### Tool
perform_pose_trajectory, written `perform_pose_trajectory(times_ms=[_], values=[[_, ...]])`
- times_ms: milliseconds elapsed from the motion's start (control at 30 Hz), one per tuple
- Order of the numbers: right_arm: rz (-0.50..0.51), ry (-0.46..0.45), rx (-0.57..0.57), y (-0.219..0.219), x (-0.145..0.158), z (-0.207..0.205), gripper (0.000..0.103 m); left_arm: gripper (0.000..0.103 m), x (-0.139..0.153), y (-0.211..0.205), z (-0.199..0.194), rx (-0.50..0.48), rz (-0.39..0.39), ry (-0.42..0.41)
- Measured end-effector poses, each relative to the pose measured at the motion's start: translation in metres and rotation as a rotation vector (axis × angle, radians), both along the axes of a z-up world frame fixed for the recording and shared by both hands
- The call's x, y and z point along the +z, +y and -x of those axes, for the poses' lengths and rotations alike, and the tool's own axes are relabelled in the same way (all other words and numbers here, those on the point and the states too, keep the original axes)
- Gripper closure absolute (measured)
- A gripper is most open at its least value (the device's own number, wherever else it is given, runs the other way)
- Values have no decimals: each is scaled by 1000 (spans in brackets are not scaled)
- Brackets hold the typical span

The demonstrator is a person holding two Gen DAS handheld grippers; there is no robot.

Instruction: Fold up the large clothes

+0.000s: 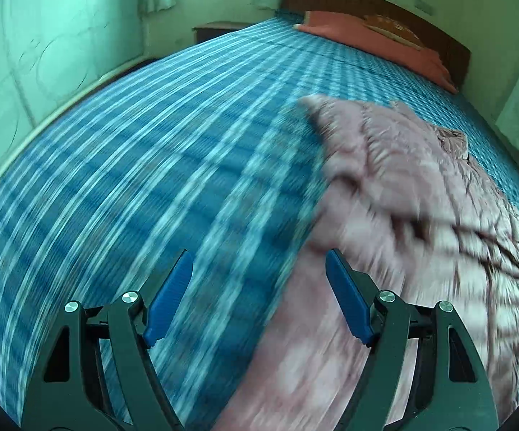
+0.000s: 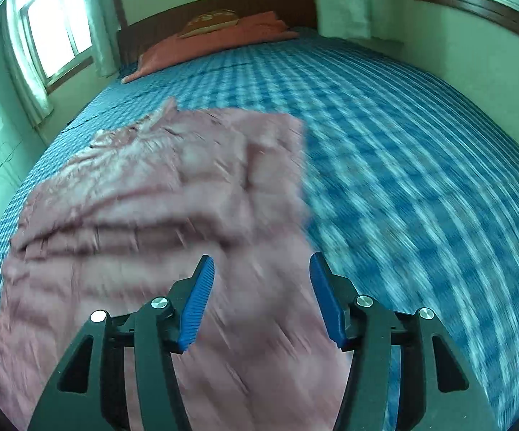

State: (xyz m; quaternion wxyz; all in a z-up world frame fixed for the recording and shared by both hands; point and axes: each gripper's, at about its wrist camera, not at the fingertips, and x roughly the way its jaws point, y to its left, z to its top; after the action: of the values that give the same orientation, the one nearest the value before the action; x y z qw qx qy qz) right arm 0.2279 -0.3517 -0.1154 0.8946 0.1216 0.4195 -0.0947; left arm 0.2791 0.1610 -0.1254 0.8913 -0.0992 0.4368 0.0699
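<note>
Over the bed I am holding both of my grippers angled down at the bedding, and both views are smearing with blur. On the blue checked bedspread (image 1: 133,179) a large pink quilted jacket (image 1: 421,197) is lying spread out, puffy and creased, with its far end pointing toward the headboard (image 2: 223,3). From my left wrist view the jacket is filling the right side of the picture and running under the right finger; from my right wrist view it is filling the left and middle, with bare bedspread to the right.

My left gripper (image 1: 259,280) is standing released, its 2 blue pads (image 1: 171,298) spread wide and nothing gripped between them; the jacket's edge and the bedspread are showing through the gap. My right gripper (image 2: 261,283) is also standing released, its blue pads (image 2: 196,305) apart with pink fabric lying below the gap, and neither pad is pressing on it.

At the head of the bed an orange pillow (image 2: 220,36) is lying against the dark wooden headboard, with a patterned cushion (image 2: 209,21) resting on top of it. Pale curtains (image 2: 349,0) are hanging beside a bright window (image 2: 58,25). A small part of my other gripper is poking in at the left edge of the right wrist view.
</note>
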Motion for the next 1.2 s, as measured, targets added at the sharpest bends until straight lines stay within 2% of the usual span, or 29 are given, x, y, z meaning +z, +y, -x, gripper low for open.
perform_pose_trajectory(times_ms=[167,333,567,767,867,967,1200], values=[[-45,28,-78,-28,-11,80,47,27,-6,34,83,80,85,26],[-127,38,-126,-45,-25,151,47,27,-14,57,158,166,226,36],[-315,-14,-197,-59,-38,212,47,27,-20,63,220,235,447,1],[-491,-70,-205,-47,-51,236,42,27,-29,54,242,244,614,-30],[-557,-104,-174,-34,-50,240,40,27,-27,47,248,241,631,-73],[-624,-127,-133,-21,-51,239,39,27,-32,41,246,223,706,-61],[-654,-164,-94,-2,-52,217,40,27,-36,29,235,210,712,-76]])
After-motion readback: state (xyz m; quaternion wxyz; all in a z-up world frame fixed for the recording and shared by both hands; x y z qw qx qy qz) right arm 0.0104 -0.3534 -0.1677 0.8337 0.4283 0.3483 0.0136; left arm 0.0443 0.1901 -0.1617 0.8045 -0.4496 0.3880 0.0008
